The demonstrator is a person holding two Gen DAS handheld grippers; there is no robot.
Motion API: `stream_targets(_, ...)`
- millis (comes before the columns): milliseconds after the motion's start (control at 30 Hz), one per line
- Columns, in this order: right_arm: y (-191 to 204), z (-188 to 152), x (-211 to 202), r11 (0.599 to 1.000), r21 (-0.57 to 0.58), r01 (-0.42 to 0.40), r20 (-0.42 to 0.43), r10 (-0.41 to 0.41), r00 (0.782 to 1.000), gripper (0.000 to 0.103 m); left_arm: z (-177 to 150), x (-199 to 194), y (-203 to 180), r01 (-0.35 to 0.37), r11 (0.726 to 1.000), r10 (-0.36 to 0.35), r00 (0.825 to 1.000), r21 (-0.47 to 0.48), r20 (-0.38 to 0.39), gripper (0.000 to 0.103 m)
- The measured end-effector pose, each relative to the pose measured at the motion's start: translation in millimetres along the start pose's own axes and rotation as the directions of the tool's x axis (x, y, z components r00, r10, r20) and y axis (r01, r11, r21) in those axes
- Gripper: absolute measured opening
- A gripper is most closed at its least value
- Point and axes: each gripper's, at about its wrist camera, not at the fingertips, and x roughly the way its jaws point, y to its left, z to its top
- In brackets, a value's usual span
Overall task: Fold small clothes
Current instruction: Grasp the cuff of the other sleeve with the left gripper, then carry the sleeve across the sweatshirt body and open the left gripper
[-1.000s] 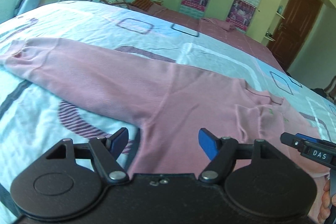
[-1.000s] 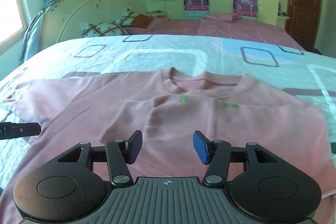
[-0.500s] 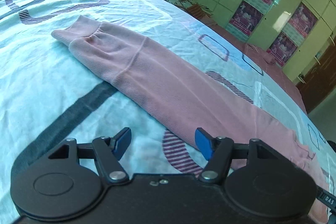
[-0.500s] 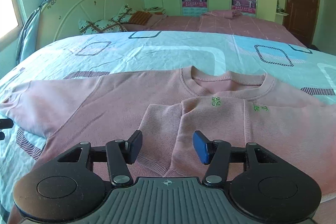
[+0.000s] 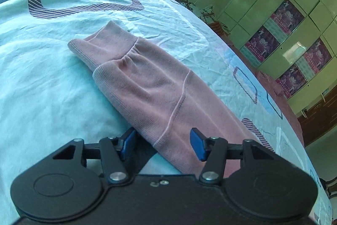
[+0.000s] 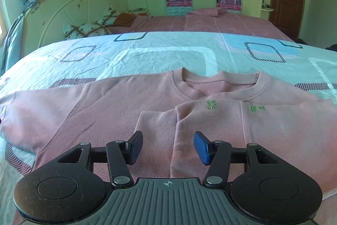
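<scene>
L claw (image 5: 162, 143) closing over sleeve (image 5: 151, 85).

Bright daylight, greenish cast, sharp focus (edges bowed by fisheye).

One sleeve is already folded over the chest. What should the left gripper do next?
Probably ease the left gripper forward toward the cuff and close: its jaws, just narrowing, straddle the outstretched sleeve without pinching, and that sleeve lies flat on the bedsheet.
</scene>
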Motion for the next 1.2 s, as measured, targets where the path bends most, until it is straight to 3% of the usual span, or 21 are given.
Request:
stream_targets(100, 1, -3, 12, 0.999, -0.01, 0.037, -0.03, -0.037, 0.999, 0.054, 7, 7, 6, 0.011, 1.0, -0.01, 1.0, -0.029, 0.019, 0.041)
stream_targets(167, 0, -9, 24, 0.998, -0.015, 0.054, -0.077, -0.055, 0.996, 0.054, 9, 10, 10, 0.013, 0.999, -0.012, 1.0, -0.044, 0.027, 0.028)
stream_targets(267, 0, -11, 27, 0.998, -0.028, 0.062, -0.079, -0.064, 0.995, 0.054, 13, 15, 16, 0.023, 0.998, -0.021, 0.999, -0.067, 0.032, 0.017)
stream_targets(433, 0, -10, 23, 0.997, -0.014, 0.077, -0.076, -0.078, 0.994, 0.054, 14, 16, 16, 0.04, 0.998, -0.038, 0.999, -0.052, 0.036, 0.017)
stream_targets(567, 0, -11, 25, 0.997, -0.014, 0.078, -0.092, -0.079, 0.993, 0.054, 16, 17, 18, 0.048, 0.997, -0.046, 0.998, -0.063, 0.039, 0.008)
stream_targets(767, 3, -9, 20, 0.997, -0.004, 0.079, -0.081, -0.079, 0.994, 0.054, 15, 12, 11, 0.057, 0.998, -0.056, 0.996, -0.023, 0.066, 0.005)
stream_targets(1033, -2, -11, 25, 0.999, -0.006, 0.046, -0.096, -0.047, 0.994, 0.054, 8, -10, -35, 0.095, 0.983, -0.113, 0.987, 0.155, 0.111, 0.004)
stream_targets(1133, -8, -9, 22, 1.0, 0.009, 0.011, -0.082, -0.01, 0.997, 0.054, -8, -27, -73, 0.131, 0.952, -0.171, 0.978, 0.277, 0.122, 0.004)
stream_targets(1200, -15, -7, 17, 1.0, 0.026, -0.015, -0.067, 0.016, 0.998, 0.054, -27, -40, -108, 0.17, 0.909, -0.226, 0.968, 0.381, 0.108, 0.004)
